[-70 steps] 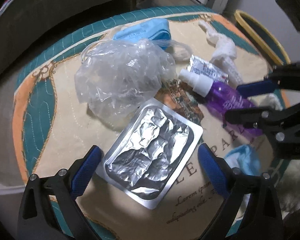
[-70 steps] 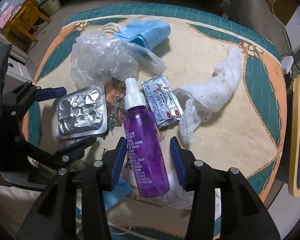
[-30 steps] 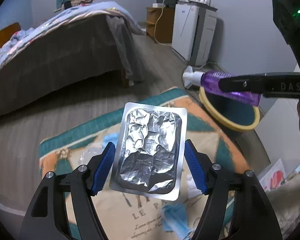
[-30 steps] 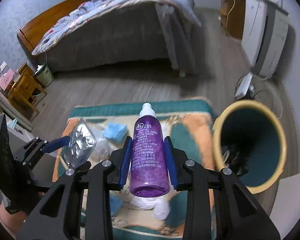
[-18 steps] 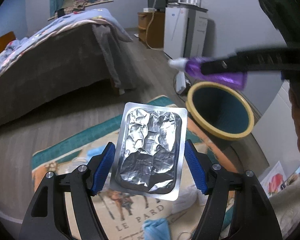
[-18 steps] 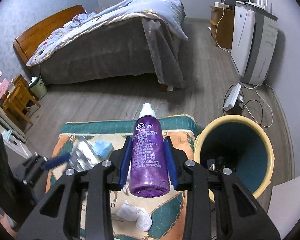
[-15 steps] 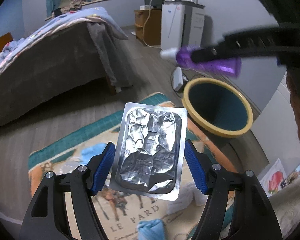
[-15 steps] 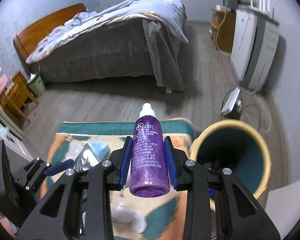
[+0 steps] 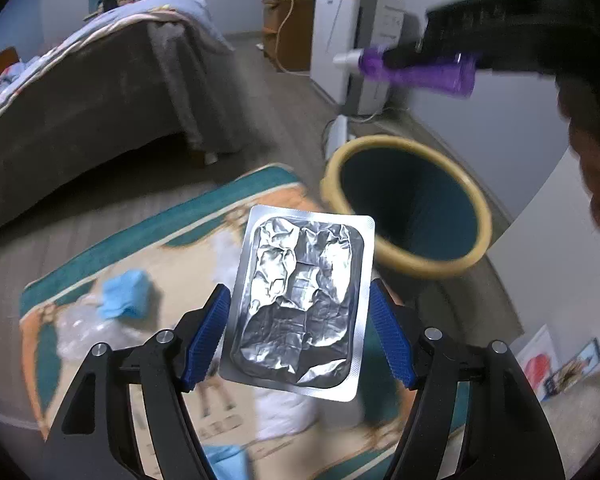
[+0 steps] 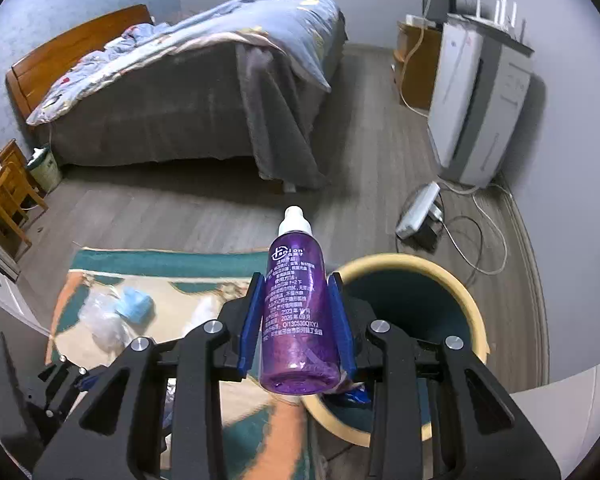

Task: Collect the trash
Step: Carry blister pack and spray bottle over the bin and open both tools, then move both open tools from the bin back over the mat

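Note:
My left gripper [image 9: 298, 316] is shut on a crumpled silver foil blister pack [image 9: 300, 300], held flat in the air above the rug. Just right of and beyond it stands the teal bin [image 9: 406, 204] with a yellow rim. My right gripper [image 10: 298, 312] is shut on a purple spray bottle [image 10: 298, 312] with a white cap, cap pointing away; the bin [image 10: 412, 304] opens just right of and below it. In the left wrist view that bottle [image 9: 416, 70] hangs high above the bin. A blue cloth [image 9: 124, 294], a clear plastic bag [image 9: 84, 332] and white tissue [image 9: 284, 408] lie on the rug.
The patterned teal and orange rug [image 10: 156, 264] lies on a grey wood floor. A bed [image 10: 188, 92] stands behind it, a white appliance [image 10: 476, 96] and a power strip with cables [image 10: 418, 212] near the right wall. Some dark trash lies in the bin.
Both grippers have carried their items to the right, toward the bin; it now sits closer to the foil pack and right beside the bottle. Both grips are unchanged.

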Tool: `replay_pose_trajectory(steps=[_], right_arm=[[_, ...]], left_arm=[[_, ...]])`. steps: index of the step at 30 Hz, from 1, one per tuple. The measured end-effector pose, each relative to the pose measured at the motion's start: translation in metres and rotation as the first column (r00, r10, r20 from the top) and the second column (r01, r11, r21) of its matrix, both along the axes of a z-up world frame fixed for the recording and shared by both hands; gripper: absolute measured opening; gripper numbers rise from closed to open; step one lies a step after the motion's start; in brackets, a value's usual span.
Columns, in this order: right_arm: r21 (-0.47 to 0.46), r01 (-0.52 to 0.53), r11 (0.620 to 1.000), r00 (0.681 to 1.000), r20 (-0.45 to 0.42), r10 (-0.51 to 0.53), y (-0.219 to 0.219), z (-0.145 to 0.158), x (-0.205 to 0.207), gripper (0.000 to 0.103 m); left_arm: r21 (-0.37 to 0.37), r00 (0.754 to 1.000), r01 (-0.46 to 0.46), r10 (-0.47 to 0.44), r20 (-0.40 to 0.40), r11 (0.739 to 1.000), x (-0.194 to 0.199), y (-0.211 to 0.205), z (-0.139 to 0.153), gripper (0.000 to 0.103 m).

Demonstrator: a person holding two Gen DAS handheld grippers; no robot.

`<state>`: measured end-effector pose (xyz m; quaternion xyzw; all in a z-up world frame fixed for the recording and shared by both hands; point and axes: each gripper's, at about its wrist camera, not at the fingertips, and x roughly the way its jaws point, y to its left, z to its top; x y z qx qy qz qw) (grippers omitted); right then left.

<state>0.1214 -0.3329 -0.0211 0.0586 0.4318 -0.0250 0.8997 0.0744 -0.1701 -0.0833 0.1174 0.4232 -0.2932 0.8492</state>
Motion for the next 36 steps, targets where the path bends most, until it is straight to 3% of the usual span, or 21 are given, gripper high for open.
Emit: replay_pose_trajectory(steps=[9, 16, 21, 27, 30, 33, 36], right_arm=[[0.062, 0.171, 0.983, 0.979, -0.124, -0.162, -0.068, -0.045, -0.008, 0.032], [0.033, 0.261, 0.965, 0.948, -0.196, -0.25, -0.093, -0.075, -0.013, 0.032], [0.04, 0.309, 0.95, 0.939, -0.173, -0.298, -0.104, -0.073, -0.016, 0.032], [0.029, 0.334, 0.942, 0.935, -0.133, -0.328, -0.109, -0.064, -0.016, 0.032], [0.026, 0.341, 0.94, 0.932, -0.14, -0.334, -0.111, -0.065, -0.015, 0.033], [0.029, 0.343, 0.939, 0.93, -0.149, -0.336, -0.111, -0.067, -0.014, 0.04], [0.024, 0.337, 0.941, 0.933, -0.146, -0.33, -0.107, -0.066, -0.012, 0.056]], left_arm=[[-0.002, 0.993, 0.096, -0.096, -0.064, 0.995, 0.01, -0.078, -0.011, 0.071], [0.094, 0.99, 0.133, -0.127, -0.065, 0.987, 0.027, -0.122, -0.029, 0.071], [0.13, 0.989, 0.147, -0.144, -0.027, 0.981, 0.037, -0.144, -0.031, 0.071], [0.119, 0.987, 0.149, -0.154, 0.038, 0.982, 0.042, -0.156, -0.025, 0.073], [0.092, 0.987, 0.144, -0.15, 0.061, 0.985, 0.042, -0.153, -0.021, 0.082], [0.094, 0.987, 0.137, -0.144, 0.072, 0.986, 0.042, -0.15, -0.02, 0.091], [0.09, 0.987, 0.129, -0.136, 0.084, 0.988, 0.041, -0.145, -0.018, 0.093]])
